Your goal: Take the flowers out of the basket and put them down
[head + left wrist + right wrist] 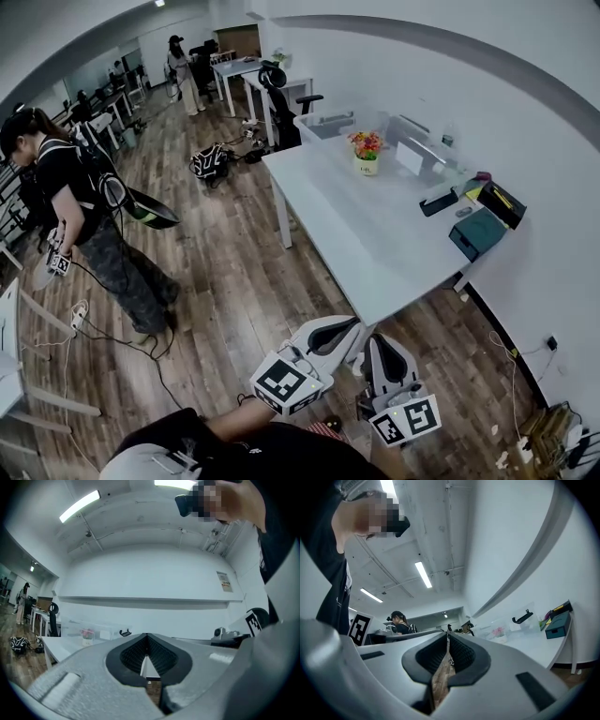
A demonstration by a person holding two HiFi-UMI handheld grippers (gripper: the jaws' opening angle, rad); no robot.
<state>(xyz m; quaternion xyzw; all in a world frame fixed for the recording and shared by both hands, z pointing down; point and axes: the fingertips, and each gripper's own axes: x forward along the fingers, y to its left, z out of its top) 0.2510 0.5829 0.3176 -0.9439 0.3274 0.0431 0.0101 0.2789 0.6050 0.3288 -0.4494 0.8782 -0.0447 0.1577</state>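
Pink and orange flowers [366, 143] stand in a small pale basket [367, 167] on the far part of a long white table [356, 234]. In the left gripper view the flowers [87, 633] are small and far off to the left; in the right gripper view the flowers [499, 631] lie to the right. My left gripper [357, 323] and right gripper [380, 339] hang side by side short of the table's near end, well away from the basket. Both are shut, nothing between the jaws of the left gripper [147, 635] or the right gripper [448, 633].
A teal box [476, 232], a black and yellow item [502, 204] and small desk things lie along the table's right edge by the wall. A clear container [328, 124] stands behind the flowers. A person [84, 206] stands on the wooden floor at left, with cables and a bag [208, 161].
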